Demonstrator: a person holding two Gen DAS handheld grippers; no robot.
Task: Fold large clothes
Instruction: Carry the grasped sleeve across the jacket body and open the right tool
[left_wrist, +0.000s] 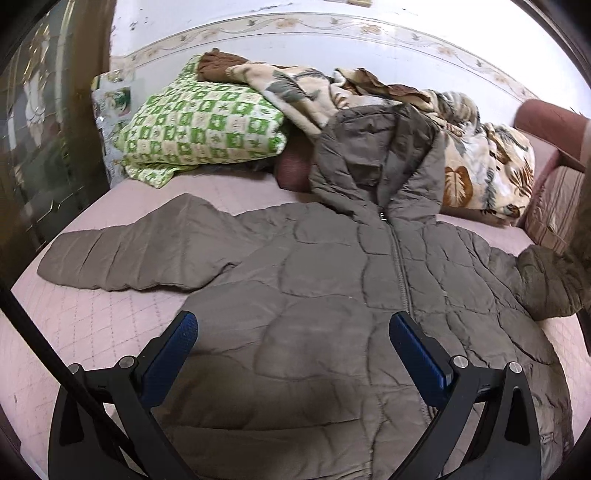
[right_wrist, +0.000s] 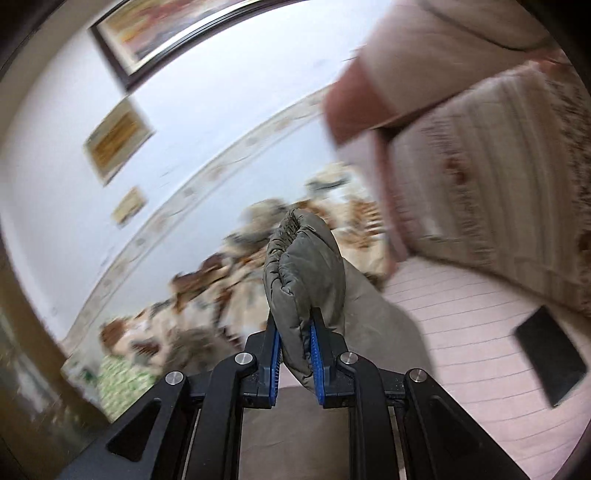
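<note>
A grey-brown quilted hooded jacket (left_wrist: 332, 288) lies front up on the pink bed (left_wrist: 92, 314), zipper closed, hood propped against the bedding behind. Its left sleeve (left_wrist: 129, 254) stretches out flat to the left. My left gripper (left_wrist: 293, 328) is open and empty, hovering over the jacket's lower front. Its right sleeve (left_wrist: 550, 280) is lifted at the right edge. My right gripper (right_wrist: 295, 332) is shut on that sleeve's cuff (right_wrist: 303, 266) and holds it above the bed; the right wrist view is motion-blurred.
A green checked pillow (left_wrist: 199, 133) and a leaf-print blanket (left_wrist: 472, 162) are piled at the back against the wall. A pink headboard with a striped cushion (right_wrist: 498, 177) stands at the right. A dark flat object (right_wrist: 550, 354) lies on the bed.
</note>
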